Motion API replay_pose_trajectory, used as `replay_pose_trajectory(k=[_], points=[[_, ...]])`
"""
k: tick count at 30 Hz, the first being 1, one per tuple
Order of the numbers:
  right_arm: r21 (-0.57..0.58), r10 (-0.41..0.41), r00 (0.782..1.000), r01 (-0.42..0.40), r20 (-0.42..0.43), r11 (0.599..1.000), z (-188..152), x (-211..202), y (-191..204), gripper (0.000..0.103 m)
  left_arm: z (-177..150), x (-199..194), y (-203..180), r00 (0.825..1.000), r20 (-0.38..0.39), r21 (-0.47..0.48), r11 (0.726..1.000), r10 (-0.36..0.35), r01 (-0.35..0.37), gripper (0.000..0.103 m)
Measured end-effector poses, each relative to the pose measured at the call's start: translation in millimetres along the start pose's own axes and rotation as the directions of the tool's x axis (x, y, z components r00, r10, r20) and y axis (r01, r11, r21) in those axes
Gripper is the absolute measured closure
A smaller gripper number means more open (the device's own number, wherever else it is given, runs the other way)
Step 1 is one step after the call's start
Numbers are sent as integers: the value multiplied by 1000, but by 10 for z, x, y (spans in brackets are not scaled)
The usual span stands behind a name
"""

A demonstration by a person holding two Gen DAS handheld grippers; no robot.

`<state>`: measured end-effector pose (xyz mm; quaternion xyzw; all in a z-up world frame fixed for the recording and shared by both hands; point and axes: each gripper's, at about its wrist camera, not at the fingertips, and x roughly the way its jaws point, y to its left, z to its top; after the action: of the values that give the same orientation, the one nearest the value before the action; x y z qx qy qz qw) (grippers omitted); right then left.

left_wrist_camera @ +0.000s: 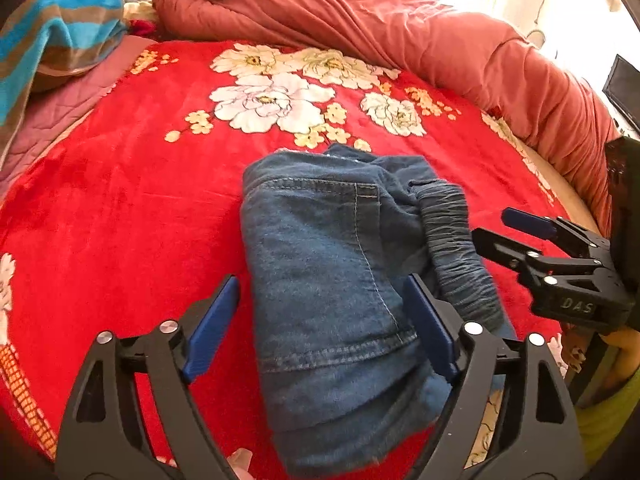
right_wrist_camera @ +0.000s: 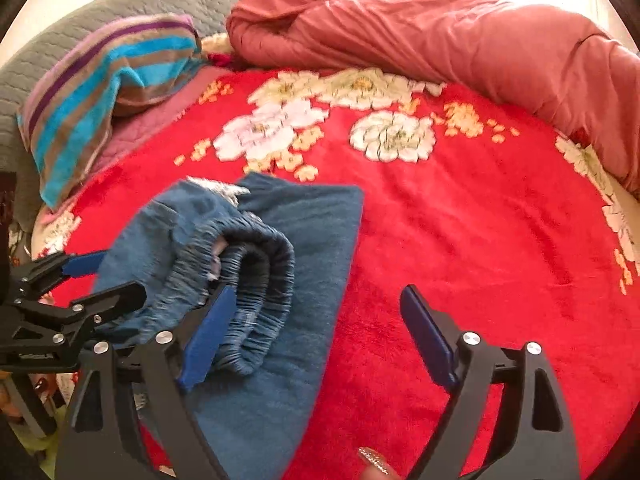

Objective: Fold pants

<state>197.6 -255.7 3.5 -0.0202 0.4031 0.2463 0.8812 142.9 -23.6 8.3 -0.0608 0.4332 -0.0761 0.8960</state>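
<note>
Closest to the left wrist camera, the left gripper (left_wrist_camera: pixel 320 332) of black metal with blue padded fingers (left_wrist_camera: pixel 212 330) stands spread wide, holding nothing, one finger on each side of the near end of the folded blue denim pants (left_wrist_camera: pixel 320 260). The right-hand finger lies against the denim's edge; the other hovers over the bed cover.

The bed (left_wrist_camera: pixel 120 220) fills both views under a red plush blanket printed with large white and yellow flowers (left_wrist_camera: pixel 268 100). A long bunched salmon-pink quilt (left_wrist_camera: pixel 400 36) curls along its far and right sides. A pillow in a towel cover striped turquoise, brown and purple (left_wrist_camera: pixel 52 36) sits at the far left on a pink quilted sheet, with a grey quilted headboard (right_wrist_camera: pixel 100 20) behind it.

The pants lie near the middle of the blanket, folded into a compact rectangle, with the gathered elastic waistband (right_wrist_camera: pixel 256 280) bulging upward on the side toward the right gripper (right_wrist_camera: pixel 318 334). That gripper also gapes open and empty; in its own view its left finger overlaps the waistband, though contact is unclear, and the other hangs over bare blanket. In the left wrist view it sits just beside the waistband.

A fingertip with a glittered nail (right_wrist_camera: pixel 374 458) shows at the bottom edge of the right wrist view.
</note>
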Motion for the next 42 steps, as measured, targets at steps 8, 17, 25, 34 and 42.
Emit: replay_pose_trajectory(k=[8,17,25,34,42], points=[[-13,16,995,-14,101,1000,-108,-496,82,5,-97,-492,-77,994,105,12,999,28,-30,10],[-41,-13,984,21,175,999,-365,-940,258,5,-400,-815,-105,991,125,11,999,48,-49,10],[-57,-30,977,42,209,997,-530,-1187,376,5,-642,-1064,-135,989,137,25,998,53,-57,10],[-8,-43,970,46,238,999,-703,-1426,393,5,-873,-1208,-117,989,134,40,997,60,-66,10],[46,-72,981,65,178,997,-1064,-1358,429,5,-1028,-1134,-27,993,99,6,998,58,-59,10]])
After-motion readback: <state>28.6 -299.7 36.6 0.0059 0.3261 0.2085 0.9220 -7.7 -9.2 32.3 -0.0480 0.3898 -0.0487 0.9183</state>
